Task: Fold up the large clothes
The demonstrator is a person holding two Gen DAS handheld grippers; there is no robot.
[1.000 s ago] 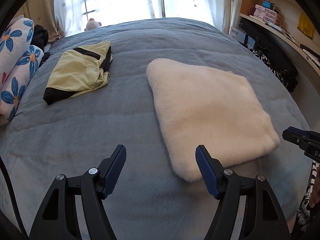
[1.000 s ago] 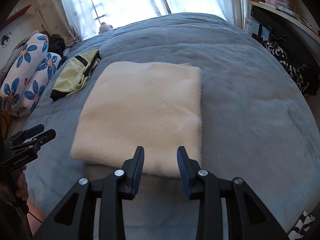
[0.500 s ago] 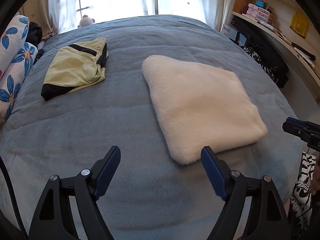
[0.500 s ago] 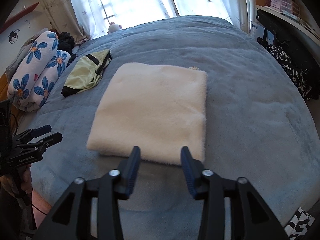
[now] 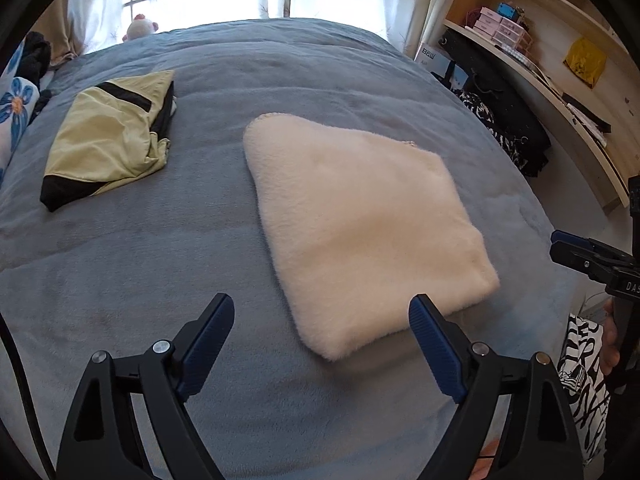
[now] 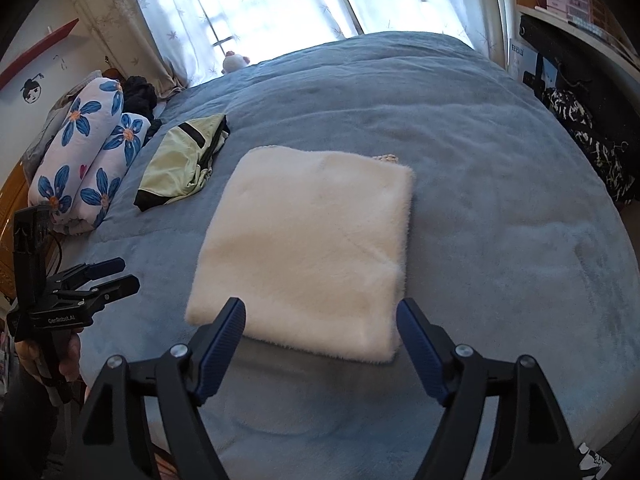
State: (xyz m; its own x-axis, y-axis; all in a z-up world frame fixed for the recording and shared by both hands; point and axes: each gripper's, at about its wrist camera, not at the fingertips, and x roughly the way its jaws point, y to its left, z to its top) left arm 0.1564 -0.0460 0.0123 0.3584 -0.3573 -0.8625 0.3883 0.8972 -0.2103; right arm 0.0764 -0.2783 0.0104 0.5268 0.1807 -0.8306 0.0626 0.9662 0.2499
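A cream fluffy garment (image 5: 360,220) lies folded into a flat square on the blue bed cover (image 5: 160,272); it also shows in the right wrist view (image 6: 312,248). My left gripper (image 5: 320,332) is open and empty, held above the bed just short of the garment's near corner. My right gripper (image 6: 320,336) is open and empty, held above the bed in front of the garment's near edge. Each gripper also shows from the side in the other view, the right one (image 5: 576,248) at the bed's right edge and the left one (image 6: 96,276) at its left edge.
A folded yellow-green and black garment (image 5: 108,140) lies at the far left of the bed. Floral pillows (image 6: 84,152) and dark clothes sit at the left side. Shelves with boxes (image 5: 520,36) and dark bags stand to the right. A small plush toy (image 5: 140,26) sits by the curtained window.
Both grippers have pulled back from the cream garment and lifted. The right gripper's jaws have opened wide. The left gripper's jaws have opened a little more.
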